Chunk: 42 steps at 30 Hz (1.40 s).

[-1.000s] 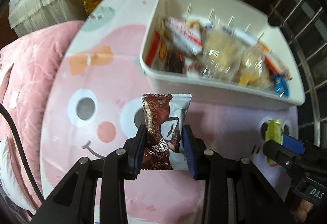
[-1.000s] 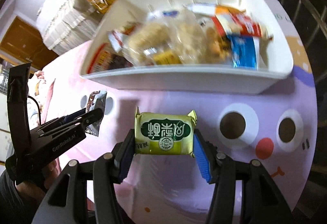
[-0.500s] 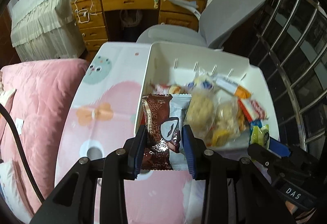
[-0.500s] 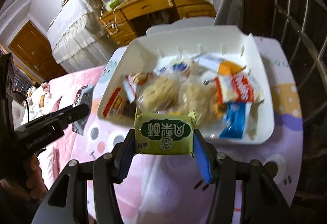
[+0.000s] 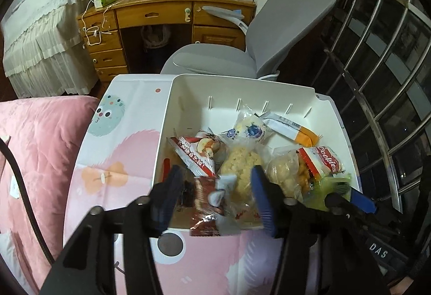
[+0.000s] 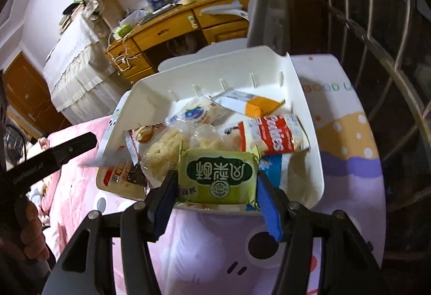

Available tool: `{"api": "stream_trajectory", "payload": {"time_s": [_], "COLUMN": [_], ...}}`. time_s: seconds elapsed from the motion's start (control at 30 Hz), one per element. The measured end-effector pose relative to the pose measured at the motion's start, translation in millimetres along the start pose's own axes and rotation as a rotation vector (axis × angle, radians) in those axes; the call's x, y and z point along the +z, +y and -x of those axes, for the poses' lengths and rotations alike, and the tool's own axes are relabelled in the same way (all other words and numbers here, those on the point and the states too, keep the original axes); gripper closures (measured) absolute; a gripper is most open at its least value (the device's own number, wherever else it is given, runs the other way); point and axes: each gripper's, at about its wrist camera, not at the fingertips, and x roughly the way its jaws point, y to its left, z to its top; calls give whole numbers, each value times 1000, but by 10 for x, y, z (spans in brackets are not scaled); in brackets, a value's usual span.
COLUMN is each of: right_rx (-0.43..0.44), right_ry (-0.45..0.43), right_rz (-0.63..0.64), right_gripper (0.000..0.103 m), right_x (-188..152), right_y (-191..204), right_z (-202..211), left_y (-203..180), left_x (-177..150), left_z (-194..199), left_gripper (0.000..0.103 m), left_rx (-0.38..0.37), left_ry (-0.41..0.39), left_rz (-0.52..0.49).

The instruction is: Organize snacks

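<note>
Left wrist view: my left gripper (image 5: 215, 199) has its jaws opening, blue pads clear on both sides of the brown-and-silver snack packet (image 5: 211, 204). The packet sits between the jaws, no longer pinched, and is motion-blurred. It is dark brown with a red-brown pattern on the left half, silver-white on the right, with crimped ends. Its lower end overlaps the near rim of the white bin (image 5: 301, 98); I can't tell if it rests on the rim. Beyond the jaws, the bin holds mixed snacks: clear-wrapped pale puffed cakes (image 5: 242, 163) just past the right pad, a red-and-white pouch (image 5: 194, 153) past the left pad, a "Cookies" pack (image 5: 322, 163) further right, and an orange-and-white pack (image 5: 293, 128) near the far wall. The right gripper's black finger (image 5: 347, 207) shows at the right of my jaws, with a green blur at its tip.

Right wrist view: my right gripper (image 6: 216, 196) has the green pastry pack (image 6: 218, 175) between its jaws, which are opening slightly. Both blue pads look to be touching the pack's sides, and it sits level. The pack is lime green and pillow-shaped, with a dark green label panel and a round seal below it. It hangs over the near part of the bin, above the other snacks. The left gripper's finger is at the left of my jaws, over the bin's left rim.
</note>
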Motion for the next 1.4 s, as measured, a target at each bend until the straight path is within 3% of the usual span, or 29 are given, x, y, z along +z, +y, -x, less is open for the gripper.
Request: {"api": "stream_trajectory", "payload": {"time_s": [0.1,0.47,0.63,0.73,0.9,1.03,1.27,1.4], "right_rx": [12,-33,-77,-105,-134,-156,-189,-192], "right_ry": [-7,20,74,104,171,166,166,159], "right_rz": [-25,-11,-23,-32,-16,-18,99,141], "right_gripper": [43,27,19,13,10,8,4,4], "right_x": [-22,-253,-603,-846,-1297,-1529,-1764,-1752], "right_y": [-39,47,141,229,479,701,1149,1339], "right_z": [27,232,306,376,525,779,1291,1614], "left_y": [-21,123,257,345,552,626,638,576], "left_x": [-29,-419,-724,-927,-1238,-1408,-1575,-1568], "left_z": [42,299,471,586,796,1042,1649,1973], "left_gripper": [37,32,30,24,14,12,4,4], "left_rx": [-3,-2,-53,-77,-103,-106,-104,-115], "left_ry": [10,78,114,126,177,196,157,109], "left_rz": [-4,-9,-23,-42,-39,-90,-168,-158]}}
